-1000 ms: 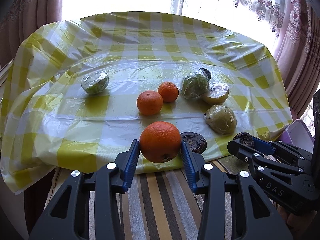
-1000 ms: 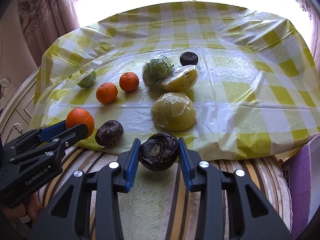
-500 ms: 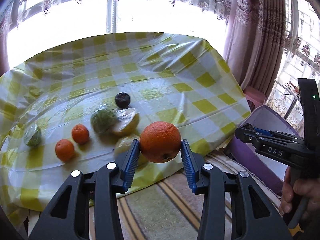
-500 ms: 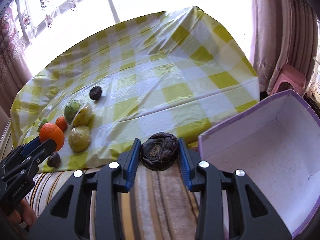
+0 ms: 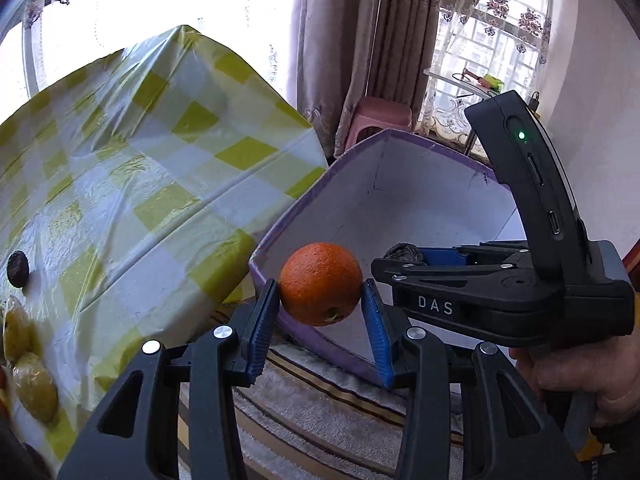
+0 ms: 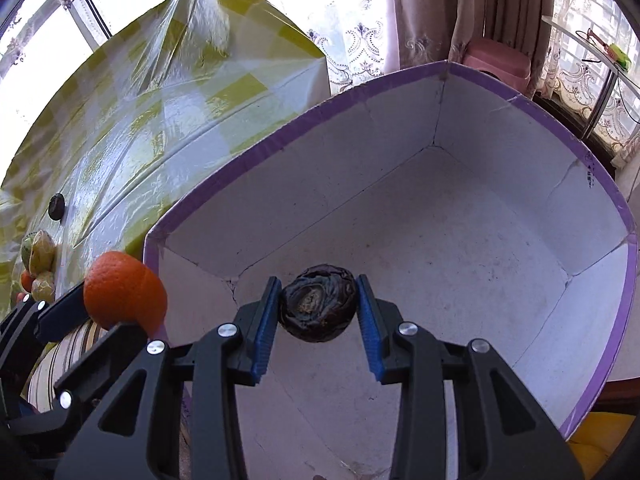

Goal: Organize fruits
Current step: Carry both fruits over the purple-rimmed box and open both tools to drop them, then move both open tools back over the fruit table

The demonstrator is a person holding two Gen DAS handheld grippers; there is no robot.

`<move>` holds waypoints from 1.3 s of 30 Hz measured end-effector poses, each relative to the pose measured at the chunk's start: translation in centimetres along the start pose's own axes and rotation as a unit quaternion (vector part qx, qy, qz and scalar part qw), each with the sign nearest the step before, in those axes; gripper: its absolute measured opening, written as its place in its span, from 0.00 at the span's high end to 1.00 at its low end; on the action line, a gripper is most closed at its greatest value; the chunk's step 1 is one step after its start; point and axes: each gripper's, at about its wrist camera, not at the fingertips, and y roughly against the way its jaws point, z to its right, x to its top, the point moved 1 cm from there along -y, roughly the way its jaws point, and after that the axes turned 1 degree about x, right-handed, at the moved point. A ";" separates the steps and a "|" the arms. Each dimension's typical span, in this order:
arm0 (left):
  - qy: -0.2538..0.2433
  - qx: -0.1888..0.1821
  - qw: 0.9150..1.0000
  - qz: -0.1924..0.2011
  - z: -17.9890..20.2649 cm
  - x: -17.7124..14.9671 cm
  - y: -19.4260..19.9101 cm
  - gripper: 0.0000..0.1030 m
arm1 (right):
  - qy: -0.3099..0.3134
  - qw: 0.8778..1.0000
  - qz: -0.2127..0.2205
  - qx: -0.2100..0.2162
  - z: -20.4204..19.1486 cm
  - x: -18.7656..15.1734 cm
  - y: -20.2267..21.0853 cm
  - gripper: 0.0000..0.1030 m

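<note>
The orange (image 5: 320,283) sits clamped between the blue pads of your left gripper (image 5: 321,312), held clear of any surface. From the left wrist view it hangs right over the near purple rim of the box (image 5: 420,184), at the corner closest to the desk (image 5: 160,184), so it is on the edge of the opening and not plainly inside it. The dark wrinkled fruit (image 6: 318,304) is pinched in your right gripper (image 6: 318,320), and in the right wrist view that one hangs well inside the box, over the bare white floor, with the walls standing around it on all sides.

So the relation that matters: the box opening lies ahead of and below both grippers, the right hand is the deeper one, and the left trails beside it at the rim. Neither fruit has a long axis to mind; both are roundish and will likely roll once let go.

My judgement is that the right fruit is ready to be released, while the orange needs carrying a little further over the rim first. Your grippers are close together, nearly side by side, so watch for a knock.

The other fruits, some wrapped in film, lie on the desk's yellow checked cloth, well apart from the box.
</note>
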 end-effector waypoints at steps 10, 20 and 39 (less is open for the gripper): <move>0.040 -0.009 0.999 -0.011 -1.6 -0.3 -0.9 0.56 | -0.030 0.999 -0.024 0.010 0.2 -0.8 -1.3 0.41; 0.068 0.025 0.996 0.051 -2.5 -0.5 2.3 0.30 | -0.029 0.997 0.054 -0.040 0.0 -0.3 2.0 0.07; 0.219 0.139 0.954 0.148 -12.6 -8.7 15.6 0.18 | 0.172 0.971 0.165 0.034 -17.0 -2.3 6.3 0.02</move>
